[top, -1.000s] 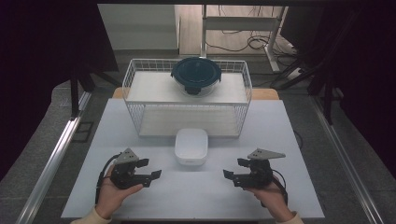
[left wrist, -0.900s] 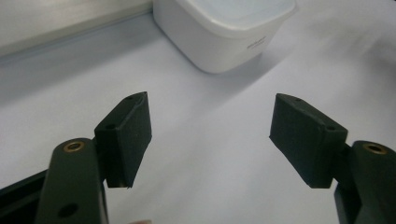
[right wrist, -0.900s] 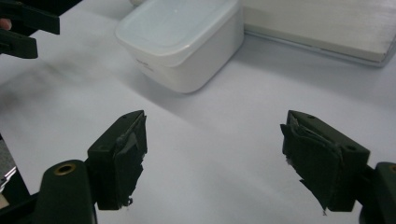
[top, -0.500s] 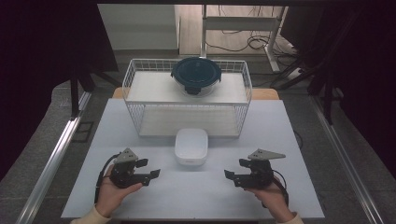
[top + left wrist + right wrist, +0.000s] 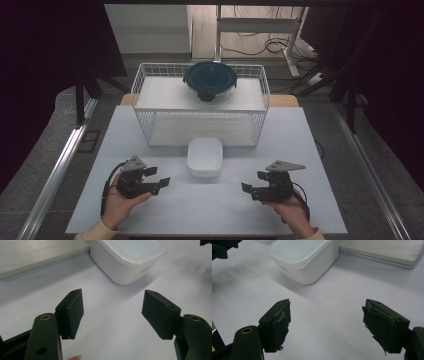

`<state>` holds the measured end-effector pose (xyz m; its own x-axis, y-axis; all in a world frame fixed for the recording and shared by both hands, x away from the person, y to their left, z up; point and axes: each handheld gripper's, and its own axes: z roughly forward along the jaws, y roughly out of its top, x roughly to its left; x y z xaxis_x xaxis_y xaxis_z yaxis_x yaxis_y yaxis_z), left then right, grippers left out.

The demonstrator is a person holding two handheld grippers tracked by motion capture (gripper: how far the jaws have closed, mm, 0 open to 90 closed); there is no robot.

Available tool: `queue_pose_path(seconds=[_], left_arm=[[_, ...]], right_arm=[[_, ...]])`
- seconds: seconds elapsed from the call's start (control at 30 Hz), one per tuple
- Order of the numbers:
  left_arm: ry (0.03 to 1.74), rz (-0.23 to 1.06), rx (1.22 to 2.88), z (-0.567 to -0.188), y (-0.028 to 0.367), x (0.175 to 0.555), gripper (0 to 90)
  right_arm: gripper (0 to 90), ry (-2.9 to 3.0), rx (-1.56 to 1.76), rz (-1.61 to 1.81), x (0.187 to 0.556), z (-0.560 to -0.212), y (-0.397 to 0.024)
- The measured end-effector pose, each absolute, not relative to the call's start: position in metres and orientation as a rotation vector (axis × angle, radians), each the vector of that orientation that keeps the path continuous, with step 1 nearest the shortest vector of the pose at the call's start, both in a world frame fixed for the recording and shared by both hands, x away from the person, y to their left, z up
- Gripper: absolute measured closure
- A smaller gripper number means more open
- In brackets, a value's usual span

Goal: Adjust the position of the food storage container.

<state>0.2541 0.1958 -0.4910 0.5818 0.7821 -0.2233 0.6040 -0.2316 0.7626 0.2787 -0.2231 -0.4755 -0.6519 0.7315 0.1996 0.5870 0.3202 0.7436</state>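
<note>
Both pairs of jaws stand apart with nothing between them; the left gripper (image 5: 159, 182) has just been closing a little, while the right gripper (image 5: 248, 189) holds its gap. Between the two, slightly farther up the table (image 5: 320, 165), sits the white lidded box (image 5: 204, 156), just in front of the wire basket (image 5: 145, 120). Neither gripper touches it. A dark round container (image 5: 210, 80), perhaps a lidded bowl, rests on the basket.
</note>
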Motion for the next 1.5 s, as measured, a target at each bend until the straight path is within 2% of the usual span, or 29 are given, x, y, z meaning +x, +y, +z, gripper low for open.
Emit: queue_pose_path(seconds=[0.37,0.6,0.83,0.9,1.0,1.2,1.4,1.5], left_arm=[[1.040,0.303,1.946,-0.471,0.177,0.276,41.6],[1.055,0.253,1.936,-0.472,0.171,0.292,46.9],[1.045,0.248,1.976,-0.478,0.166,0.287,45.6],[1.037,0.242,1.990,-0.478,0.165,0.283,43.7],[1.015,0.269,2.024,-0.477,0.162,0.273,38.3],[0.997,0.217,2.056,-0.486,0.168,0.255,30.6],[1.008,0.198,2.082,-0.496,0.177,0.250,28.3],[1.012,0.195,2.081,-0.497,0.180,0.249,28.2]], right_arm=[[22.1,2.406,1.221,1.232,0.278,-0.476,-0.223],[22.2,2.399,1.233,1.231,0.278,-0.476,-0.227],[26.9,2.392,1.157,1.206,0.283,-0.470,-0.225],[31.6,2.405,1.093,1.181,0.290,-0.462,-0.219],[43.5,2.446,1.022,1.154,0.309,-0.446,-0.208],[68.3,2.487,0.820,0.984,0.354,-0.416,-0.167],[87.7,2.465,0.666,0.805,0.390,-0.419,-0.124],[89.5,2.477,0.580,0.720,0.403,-0.427,-0.105]])
